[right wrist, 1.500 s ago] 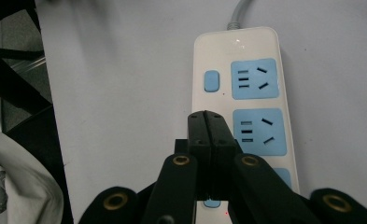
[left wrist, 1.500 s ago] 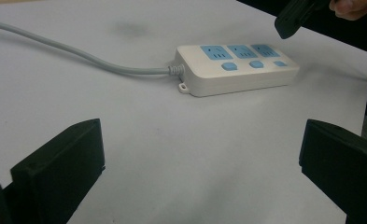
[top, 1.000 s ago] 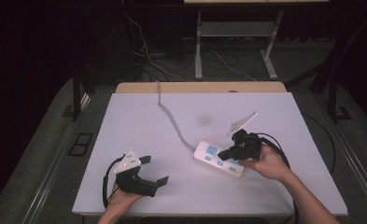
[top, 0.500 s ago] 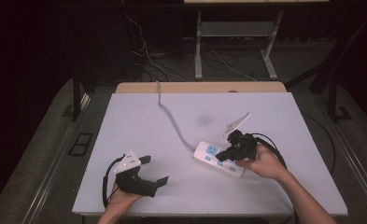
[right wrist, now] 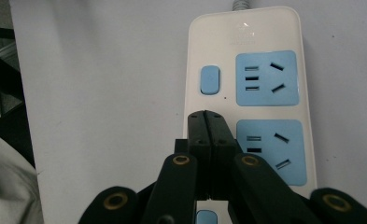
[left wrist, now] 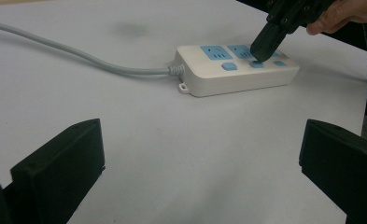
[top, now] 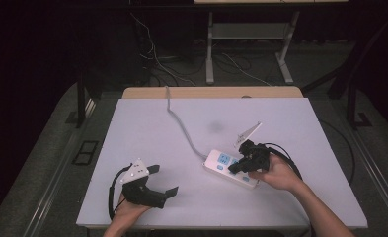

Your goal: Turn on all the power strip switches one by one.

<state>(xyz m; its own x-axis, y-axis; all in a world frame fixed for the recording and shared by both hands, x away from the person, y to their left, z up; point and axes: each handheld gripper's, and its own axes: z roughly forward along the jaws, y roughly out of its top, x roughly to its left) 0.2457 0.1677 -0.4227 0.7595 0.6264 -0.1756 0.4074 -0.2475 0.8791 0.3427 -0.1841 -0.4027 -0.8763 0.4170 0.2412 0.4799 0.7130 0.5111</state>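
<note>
A white power strip with blue sockets and blue switches lies right of the table's middle, also seen in the left gripper view and close up in the right gripper view. My right gripper is shut with nothing between its jaws. Its joined tips point down onto the strip and cover the middle blue switch. Another switch shows just beyond them. My left gripper rests at the front left, open and empty, its jaws wide apart and facing the strip.
The strip's grey cable runs from its left end across the white table to the far edge. A faint dark smudge marks the tabletop. Dark floor, cables and a stand lie beyond the table.
My right gripper has shifted slightly left and toward me over the strip. The left gripper has not moved.
</note>
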